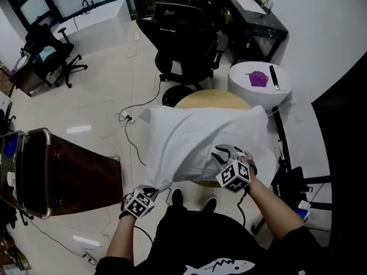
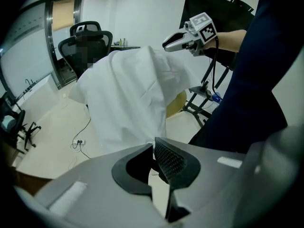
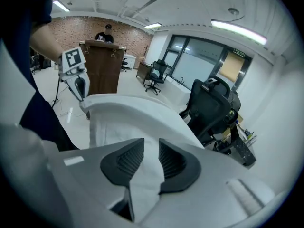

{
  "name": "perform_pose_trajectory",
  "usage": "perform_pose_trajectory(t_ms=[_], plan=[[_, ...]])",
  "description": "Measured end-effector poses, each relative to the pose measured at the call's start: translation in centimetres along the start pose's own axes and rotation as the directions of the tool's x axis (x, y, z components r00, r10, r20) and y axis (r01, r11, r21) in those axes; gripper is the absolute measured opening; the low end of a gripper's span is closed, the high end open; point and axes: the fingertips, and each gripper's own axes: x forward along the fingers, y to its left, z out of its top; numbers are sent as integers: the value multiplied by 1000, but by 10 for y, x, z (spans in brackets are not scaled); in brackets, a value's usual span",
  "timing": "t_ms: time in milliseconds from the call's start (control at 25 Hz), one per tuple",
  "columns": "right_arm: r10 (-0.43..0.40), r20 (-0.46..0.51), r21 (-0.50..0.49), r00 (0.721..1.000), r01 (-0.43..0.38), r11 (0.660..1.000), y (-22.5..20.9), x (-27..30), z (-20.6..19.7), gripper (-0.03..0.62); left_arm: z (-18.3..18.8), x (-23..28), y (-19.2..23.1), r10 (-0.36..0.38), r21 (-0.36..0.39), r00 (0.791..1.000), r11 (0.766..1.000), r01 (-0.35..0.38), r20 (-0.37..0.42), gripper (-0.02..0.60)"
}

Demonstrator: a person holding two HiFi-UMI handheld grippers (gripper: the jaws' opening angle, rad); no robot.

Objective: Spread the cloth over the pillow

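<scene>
a: since the white cloth (image 1: 200, 139) covers the pillow completely, where does it sit?
b: on the round wooden table (image 1: 212, 98), one corner drawn off the near left edge.
a: who has that corner?
b: the left gripper (image 1: 150, 193), jaws clamped on it. the right gripper (image 1: 219, 153) is over the near right edge, jaws parted, cloth between them unpinched. a black office chair (image 1: 183, 39) stands beyond.

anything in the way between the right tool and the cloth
Nothing visible does. The right tool hangs directly over the white cloth, its jaws apart with cloth showing between them. The left tool is shut on the cloth's near corner.
</scene>
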Motion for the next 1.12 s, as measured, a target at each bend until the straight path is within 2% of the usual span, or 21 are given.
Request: perform_pose_trajectory(t_ms=[120,280,520,720,760,840,960,1120], plan=[[49,21,-39,999,-48,998,32,-16,4,115,2,2,1,-5,13,1000,1000,5,4,3],[97,-17,-173,995,-98,980,76,-9,1,138,5,1,0,-5,38,1000,999,5,-3,3],[52,-134,-325,990,-93,941,96,28,-19,156,8,0,-1,-9,63,1000,998,9,-6,3],[25,-179,-331,984,-84,940,95,44,-29,138,8,0,-1,-9,81,1000,997,10,-7,3],[24,-177,-324,984,-81,943,95,42,-28,116,9,-1,0,-9,80,1000,997,9,-5,3],[33,-171,-303,985,-85,949,95,37,-26,30,8,-1,0,-13,74,1000,997,13,-3,3],[44,-145,-276,988,-83,957,95,23,-22,12,7,-2,2,-17,78,1000,997,18,-10,3],[13,-85,-272,996,-35,962,83,-7,-9,9,10,-7,0,-10,94,1000,996,10,-4,3]])
